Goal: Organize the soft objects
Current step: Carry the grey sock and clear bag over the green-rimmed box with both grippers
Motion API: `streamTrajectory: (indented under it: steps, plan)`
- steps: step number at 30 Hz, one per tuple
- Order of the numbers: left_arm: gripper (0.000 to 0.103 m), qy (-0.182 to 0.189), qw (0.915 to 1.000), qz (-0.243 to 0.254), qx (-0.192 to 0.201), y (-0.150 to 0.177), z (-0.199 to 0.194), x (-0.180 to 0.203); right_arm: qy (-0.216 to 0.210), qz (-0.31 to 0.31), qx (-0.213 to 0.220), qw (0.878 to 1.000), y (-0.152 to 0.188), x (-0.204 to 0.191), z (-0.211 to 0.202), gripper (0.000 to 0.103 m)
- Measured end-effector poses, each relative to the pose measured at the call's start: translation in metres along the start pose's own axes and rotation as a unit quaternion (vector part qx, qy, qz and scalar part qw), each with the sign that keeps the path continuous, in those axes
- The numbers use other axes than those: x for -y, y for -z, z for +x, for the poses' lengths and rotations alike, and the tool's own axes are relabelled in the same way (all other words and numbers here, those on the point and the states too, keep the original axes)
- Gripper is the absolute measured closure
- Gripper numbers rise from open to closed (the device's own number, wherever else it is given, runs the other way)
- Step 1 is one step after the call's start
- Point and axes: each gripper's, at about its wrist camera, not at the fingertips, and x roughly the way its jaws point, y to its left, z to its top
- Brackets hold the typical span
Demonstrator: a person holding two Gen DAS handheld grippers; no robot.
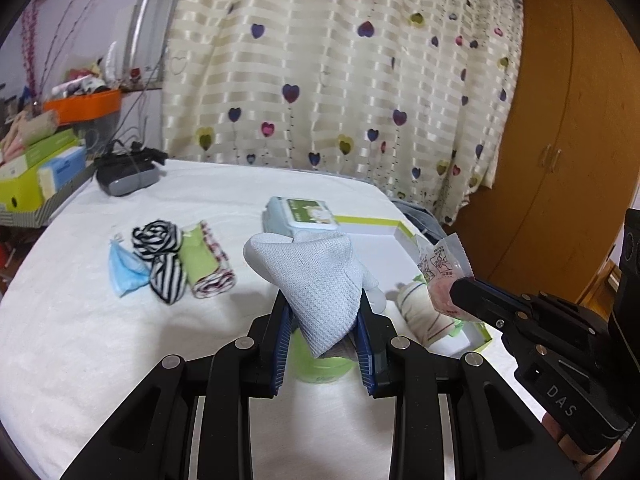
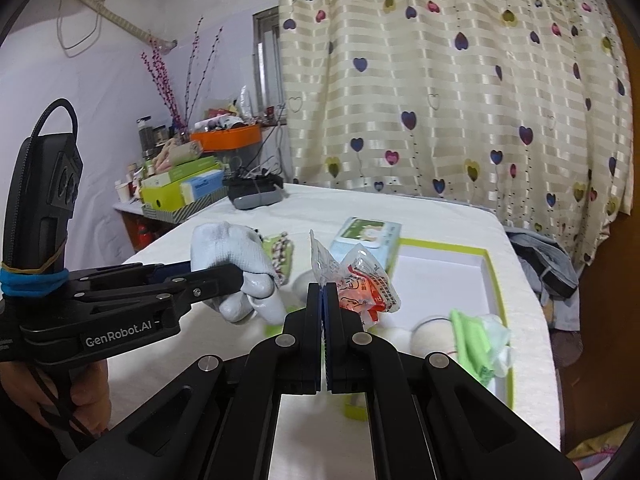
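The left claw (image 1: 325, 316) squeezes a grey glove (image 1: 316, 280) and holds it up over the white table (image 1: 80, 320). The right claw (image 2: 325, 292) is shut tight on a clear packet (image 2: 360, 284) with red print, up in the air beside the glove. A blue mask (image 1: 126, 270), a striped sock (image 1: 162, 258) and a green cloth roll (image 1: 206, 264) lie together on the table. A white tray (image 2: 440, 276) with a green rim sits near the packet.

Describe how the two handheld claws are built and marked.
Both are matte black linkage frames with silver rivets and blue ribbed pads. The left claw reads "GenRobot.AI", with a black cable loop and blue and yellow bands round its handle. The right claw reads "DAS".
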Motion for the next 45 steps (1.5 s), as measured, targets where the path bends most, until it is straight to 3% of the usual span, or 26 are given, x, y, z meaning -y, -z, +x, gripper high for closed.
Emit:
streamTrajectory:
  steps: [16,23,38,42,45]
  plan:
    - [0.075,0.031,0.9989,0.029,-0.019,-0.016,0.035,0.039,0.039,0.030,-0.004,0.999,-0.001,0.061,0.000,0.103]
    - [0.075,0.034,0.9985,0.028,-0.032,-0.024,0.053,0.043,0.047,0.033,-0.027,0.998,-0.005,0.088,0.025,0.103]
    - [0.075,0.035,0.9967,0.038,-0.063,-0.041,0.104,0.057,0.022,0.066,-0.091,0.993,0.001,0.136,0.082,0.101]
    - [0.075,0.038,0.9953,0.045,-0.077,-0.041,0.119,0.065,0.016,0.068,-0.097,0.993,0.004,0.138,0.084,0.088]
    - [0.075,0.040,0.9942,0.049,-0.087,-0.041,0.129,0.069,0.015,0.066,-0.088,0.994,0.003,0.136,0.078,0.067]
